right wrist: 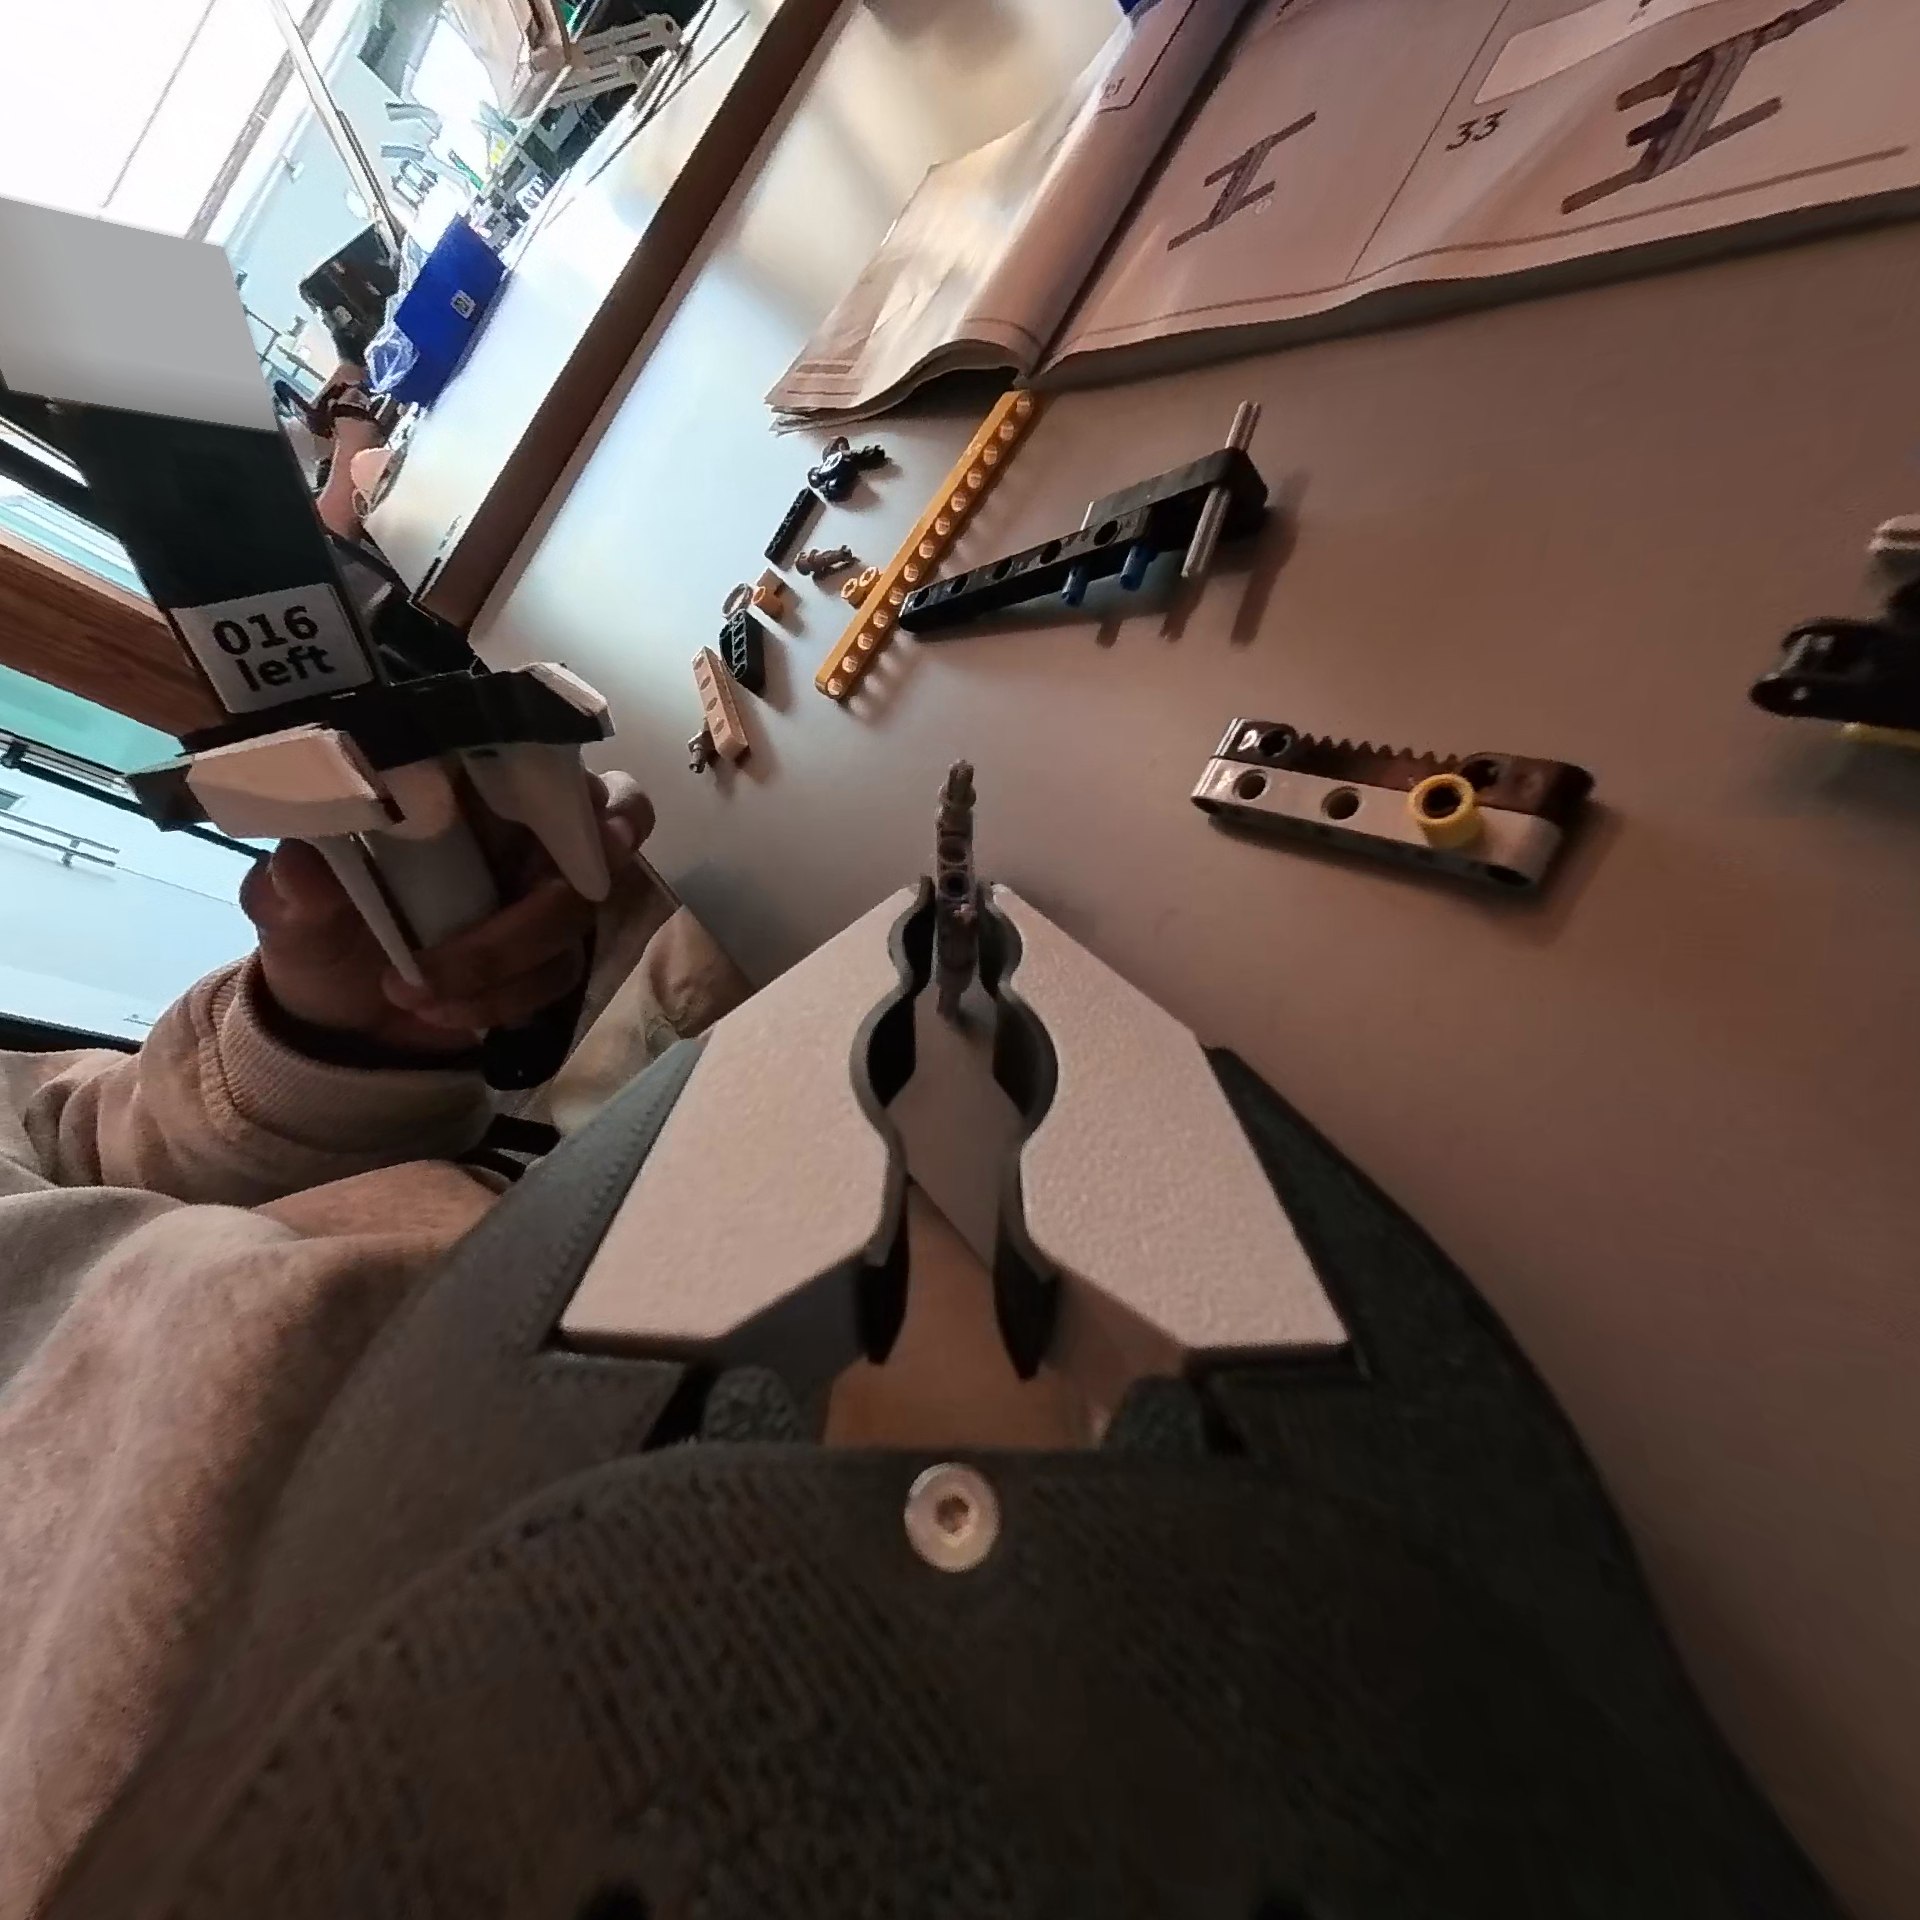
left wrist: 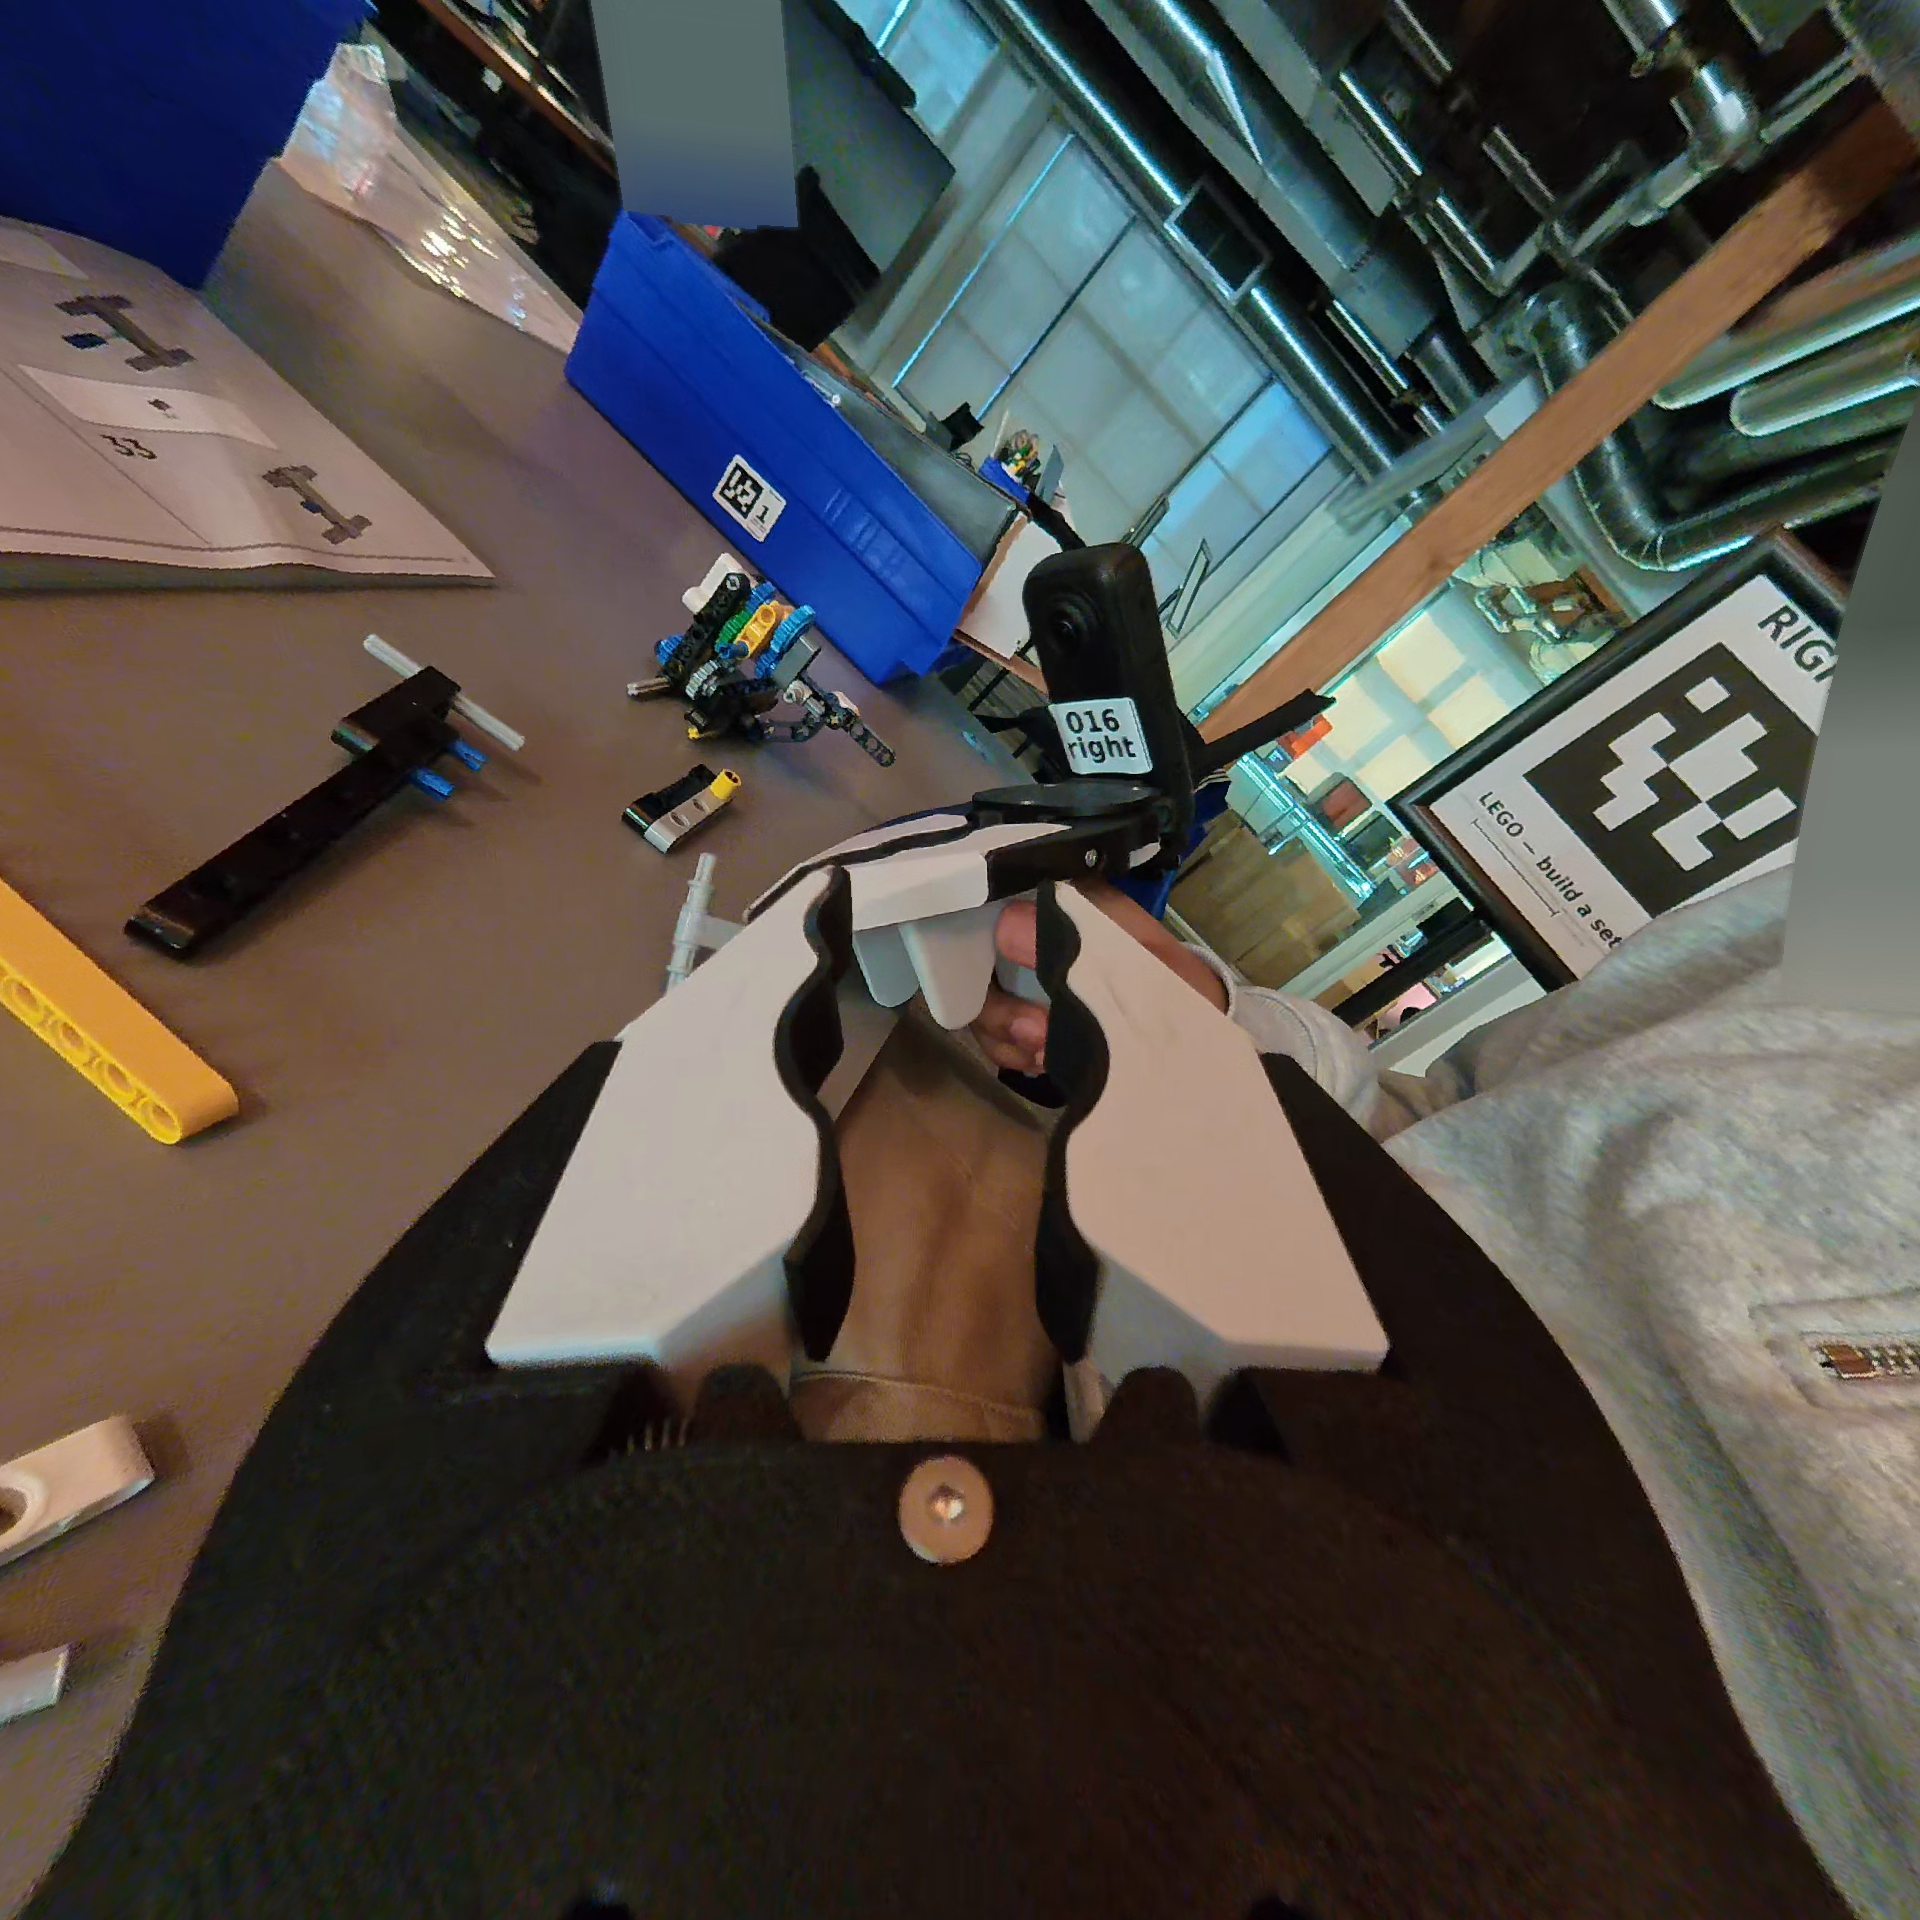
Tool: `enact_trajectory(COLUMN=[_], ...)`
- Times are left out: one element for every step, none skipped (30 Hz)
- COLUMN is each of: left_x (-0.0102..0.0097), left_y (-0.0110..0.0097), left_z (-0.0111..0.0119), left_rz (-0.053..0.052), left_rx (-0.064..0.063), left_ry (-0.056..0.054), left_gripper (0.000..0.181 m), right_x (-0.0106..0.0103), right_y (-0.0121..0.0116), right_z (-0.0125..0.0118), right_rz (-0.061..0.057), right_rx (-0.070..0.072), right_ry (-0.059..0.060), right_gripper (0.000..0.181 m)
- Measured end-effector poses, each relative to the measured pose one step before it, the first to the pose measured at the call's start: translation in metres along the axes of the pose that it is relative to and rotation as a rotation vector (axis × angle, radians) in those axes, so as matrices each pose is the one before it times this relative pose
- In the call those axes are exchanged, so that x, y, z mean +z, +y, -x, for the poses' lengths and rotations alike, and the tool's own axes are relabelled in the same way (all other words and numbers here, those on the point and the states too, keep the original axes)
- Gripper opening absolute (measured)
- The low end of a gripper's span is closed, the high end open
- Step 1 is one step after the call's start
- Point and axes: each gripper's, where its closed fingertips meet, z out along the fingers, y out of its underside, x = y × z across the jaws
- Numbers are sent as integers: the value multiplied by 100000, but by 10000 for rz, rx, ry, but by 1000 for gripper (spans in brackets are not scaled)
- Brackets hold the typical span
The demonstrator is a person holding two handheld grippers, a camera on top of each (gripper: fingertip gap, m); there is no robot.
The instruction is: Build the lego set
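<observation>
Yellow beam [right wrist: 928,542], black beam [right wrist: 1039,582] – blue bin [left wrist: 769,457].

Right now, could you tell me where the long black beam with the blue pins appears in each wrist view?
Left wrist view: the black beam lies at middle left on the table, right of the yellow beam.
Right wrist view: it lies upper right of centre, again beside the yellow beam.
Shared landmark: the open instruction booklet.

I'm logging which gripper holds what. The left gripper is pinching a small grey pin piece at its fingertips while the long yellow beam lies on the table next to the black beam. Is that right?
Not quite: the right gripper pinches the small grey pin piece, as the right wrist view shows. The left gripper holds nothing. The yellow beam does lie on the table next to the black beam.
</observation>
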Motion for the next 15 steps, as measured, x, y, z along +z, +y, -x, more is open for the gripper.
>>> enact_trajectory(left_x=[1,-8,-6,-13,-27,-44,-103,-149,-226,-269,-271,-188,-42,176,414], left_y=[-2,-13,-9,-20,-8,-29,-105,-218,-339,-489,-640,-705,-613,-402,-262], left_z=[7,13,19,17,7,9,44,222,454,681,835,834,832,757,705], left_rz=[-2,-3,-6,-8,-4,12,19,8,-24,-90,-148,-141,-40,116,247], left_rx=[1,1,1,-2,1,19,40,103,165,211,221,201,207,245,265], left_ry=[-5,-12,-12,-6,-3,7,-27,-120,-257,-409,-511,-523,-538,-506,-473], left_gripper=[32,32,32,31,31,32,32,31,31,30,30,28,26,26,25], right_x=[-7,9,-4,-16,-33,-48,-55,-76,-73,-79,-104,-120,-115,-120,-124], right_y=[-17,-16,-25,-21,-34,-70,-72,-74,-88,-137,-147,-110,-102,-49,-59], right_z=[-18,-22,-24,-38,-74,-112,-124,-120,-106,-77,-114,-109,-114,-148,-162], right_rz=[-5,-3,-13,-17,-22,-46,-49,-33,-29,-45,-36,-24,-13,20,24], right_rx=[-40,-22,-16,1,26,64,87,76,49,27,19,-13,-54,-96,-128], right_ry=[26,23,21,17,29,35,29,22,9,8,39,54,72,100,128], right_gripper=[6,6,6,6,6,6,6,6,7,10,14,17,21,23,25])
